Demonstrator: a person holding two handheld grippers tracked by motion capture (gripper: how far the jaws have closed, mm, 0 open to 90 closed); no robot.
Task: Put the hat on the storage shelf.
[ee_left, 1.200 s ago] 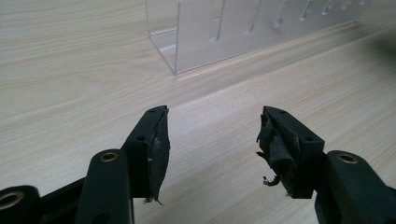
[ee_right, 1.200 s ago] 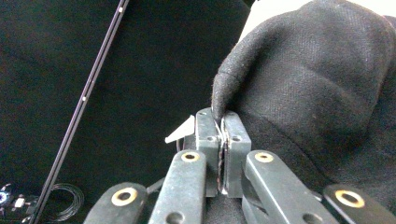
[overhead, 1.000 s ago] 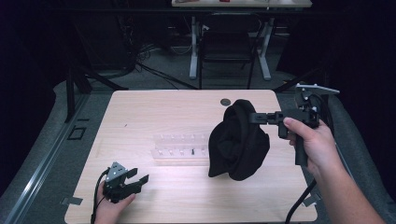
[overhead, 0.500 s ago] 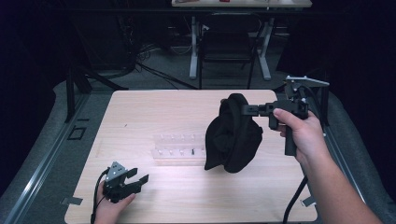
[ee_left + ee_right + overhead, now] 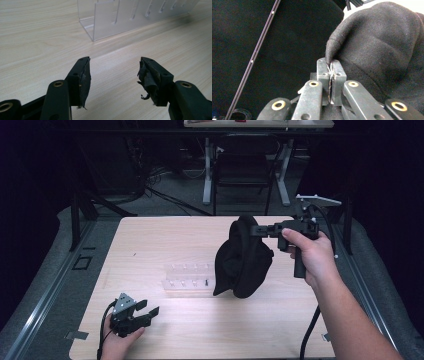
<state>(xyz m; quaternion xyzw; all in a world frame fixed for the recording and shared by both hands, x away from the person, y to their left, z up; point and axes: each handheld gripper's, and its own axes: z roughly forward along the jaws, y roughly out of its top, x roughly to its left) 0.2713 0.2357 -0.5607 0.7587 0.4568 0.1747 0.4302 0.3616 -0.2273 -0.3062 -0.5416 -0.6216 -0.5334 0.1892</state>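
Right hand-held gripper (image 5: 256, 230) pinches a thin fold of the limp black cloth bag (image 5: 243, 260), hanging above the pale wooden surface (image 5: 150, 240); it may slip. Left hand-held gripper (image 5: 145, 312) rests released.

Nothing readable is showing anywhere: no lettering, labels, brand marks or numbers on what is lying on the table or being held above it.
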